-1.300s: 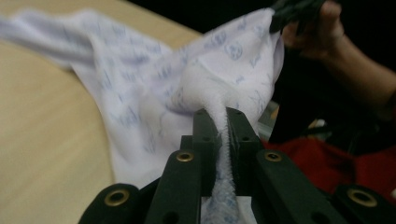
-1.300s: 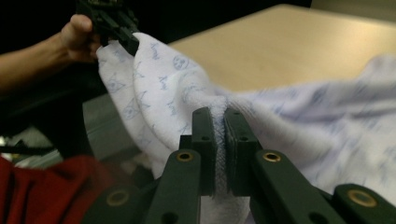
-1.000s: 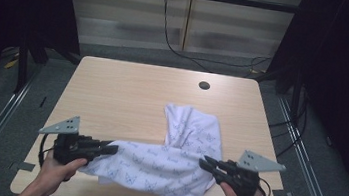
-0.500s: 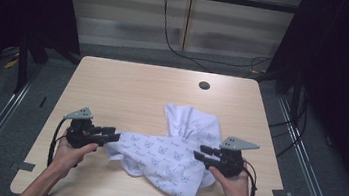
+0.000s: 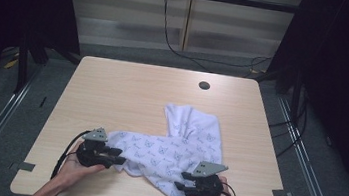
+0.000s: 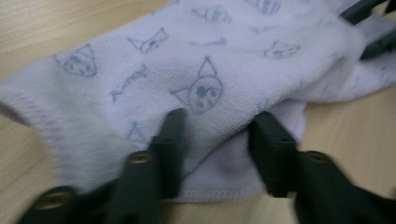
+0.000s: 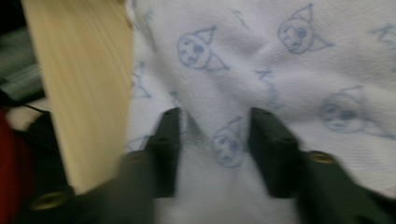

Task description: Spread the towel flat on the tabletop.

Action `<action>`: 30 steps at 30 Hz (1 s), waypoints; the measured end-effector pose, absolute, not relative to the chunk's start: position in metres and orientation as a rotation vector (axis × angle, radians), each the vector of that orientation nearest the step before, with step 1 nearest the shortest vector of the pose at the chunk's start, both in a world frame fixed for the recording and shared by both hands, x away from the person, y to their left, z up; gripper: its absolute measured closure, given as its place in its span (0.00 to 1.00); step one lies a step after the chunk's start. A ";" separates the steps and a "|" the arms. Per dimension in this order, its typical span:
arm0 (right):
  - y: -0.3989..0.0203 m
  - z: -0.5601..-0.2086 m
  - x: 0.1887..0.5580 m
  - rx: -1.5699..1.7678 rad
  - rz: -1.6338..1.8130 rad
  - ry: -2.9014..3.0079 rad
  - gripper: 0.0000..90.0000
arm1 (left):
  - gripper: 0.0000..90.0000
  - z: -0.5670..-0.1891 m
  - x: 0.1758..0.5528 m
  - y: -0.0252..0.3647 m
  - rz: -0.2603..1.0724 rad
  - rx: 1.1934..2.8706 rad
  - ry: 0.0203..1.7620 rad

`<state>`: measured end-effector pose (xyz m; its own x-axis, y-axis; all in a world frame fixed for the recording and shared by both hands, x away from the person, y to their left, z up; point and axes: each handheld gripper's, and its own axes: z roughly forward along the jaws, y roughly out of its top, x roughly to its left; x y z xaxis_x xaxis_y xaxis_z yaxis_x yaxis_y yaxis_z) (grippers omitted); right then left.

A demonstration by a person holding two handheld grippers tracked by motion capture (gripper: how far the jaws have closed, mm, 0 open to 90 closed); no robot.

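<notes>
- A white cloth (image 5: 176, 148) printed with small blue cat faces is spread in a crumpled, bent shape over the near half of the surface (image 5: 127, 97), reaching from near the centre down to the near edge.
- The left gripper (image 5: 117, 160) is set at the cloth's near-left end; in the left gripper view its fingers (image 6: 170, 140) are seen parted, with a fold of cloth (image 6: 210, 84) lying between them.
- The right gripper (image 5: 178, 185) is placed at the cloth's near-right end, close to the near edge; its fingers (image 7: 168, 140) stand apart over the fabric (image 7: 280, 70).
- Both sets of fingers have just been closing, though no firm pinch is seen yet.
- A dark round hole (image 5: 204, 85) is seen near the far edge.
</notes>
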<state>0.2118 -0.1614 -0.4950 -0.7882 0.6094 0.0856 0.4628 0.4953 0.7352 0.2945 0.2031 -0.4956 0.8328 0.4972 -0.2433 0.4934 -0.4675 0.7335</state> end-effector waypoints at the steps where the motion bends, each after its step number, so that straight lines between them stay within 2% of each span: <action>1: -0.163 -0.494 0.213 0.947 1.168 2.557 0.90 | 0.85 -0.493 0.294 0.205 0.003 2.134 0.716; 2: -0.166 -0.492 0.214 0.962 1.196 2.552 0.93 | 0.89 -0.491 0.292 0.206 0.005 2.126 0.711; 4: -0.171 -0.483 0.211 0.978 1.262 2.523 0.95 | 0.91 -0.482 0.286 0.214 -0.028 2.078 0.691; 13: -0.199 -0.420 0.164 0.909 1.561 2.395 0.94 | 0.91 -0.440 0.223 0.239 -0.129 1.922 0.526; 16: -0.201 -0.405 0.132 0.862 1.621 2.398 0.94 | 0.90 -0.435 0.191 0.244 -0.204 1.893 0.457; 19: -0.199 -0.409 0.107 0.877 1.628 2.408 0.93 | 0.81 -0.435 0.177 0.248 -0.250 1.867 0.449; 20: -0.199 -0.411 0.103 0.873 1.614 2.416 0.90 | 0.77 -0.435 0.176 0.251 -0.257 1.854 0.454; 22: -0.202 -0.416 0.099 0.908 1.612 2.402 0.77 | 0.73 -0.435 0.182 0.254 -0.255 1.841 0.471; 24: -0.206 -0.417 0.105 0.922 1.628 2.366 0.73 | 0.68 -0.436 0.194 0.254 -0.234 1.835 0.523; 30: -0.220 -0.442 0.160 1.059 1.493 2.319 0.66 | 0.66 -0.459 0.257 0.222 -0.152 1.967 0.612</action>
